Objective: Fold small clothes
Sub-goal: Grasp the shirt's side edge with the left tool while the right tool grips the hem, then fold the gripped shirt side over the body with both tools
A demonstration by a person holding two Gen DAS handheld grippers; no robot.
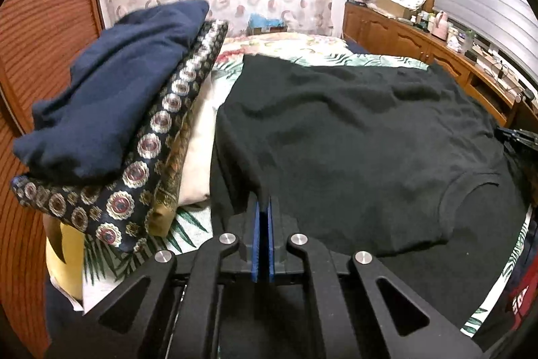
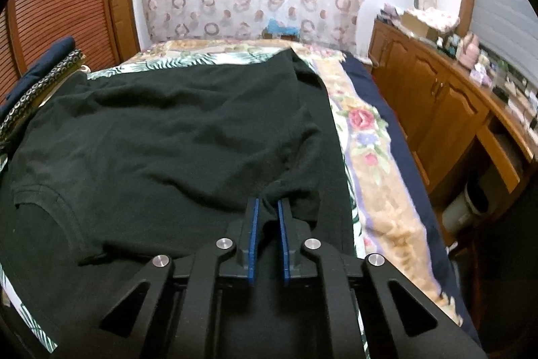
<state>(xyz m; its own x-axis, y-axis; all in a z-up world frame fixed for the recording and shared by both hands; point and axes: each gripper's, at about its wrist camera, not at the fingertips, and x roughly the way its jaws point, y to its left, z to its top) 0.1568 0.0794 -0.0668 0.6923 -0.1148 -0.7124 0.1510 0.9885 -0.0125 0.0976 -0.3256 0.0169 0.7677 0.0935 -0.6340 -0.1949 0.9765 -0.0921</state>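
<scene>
A black T-shirt (image 1: 353, 140) lies spread on the bed, its round neckline (image 1: 470, 187) towards me. It also shows in the right wrist view (image 2: 168, 137) with the neckline (image 2: 50, 201) at the left. My left gripper (image 1: 264, 204) is shut on the shirt's left edge, the blue pads pressed together on the cloth. My right gripper (image 2: 268, 206) is shut on a bunched fold of the shirt's right edge, cloth filling the gap between its pads. Both grippers hold the shirt low over the bed.
A stack of folded clothes (image 1: 111, 130), navy on top of patterned pieces, sits left of the shirt. The floral bedcover (image 2: 370, 164) shows to the right. A wooden cabinet (image 2: 444, 110) with clutter runs along the right side. A wooden louvred door (image 1: 43, 39) stands at left.
</scene>
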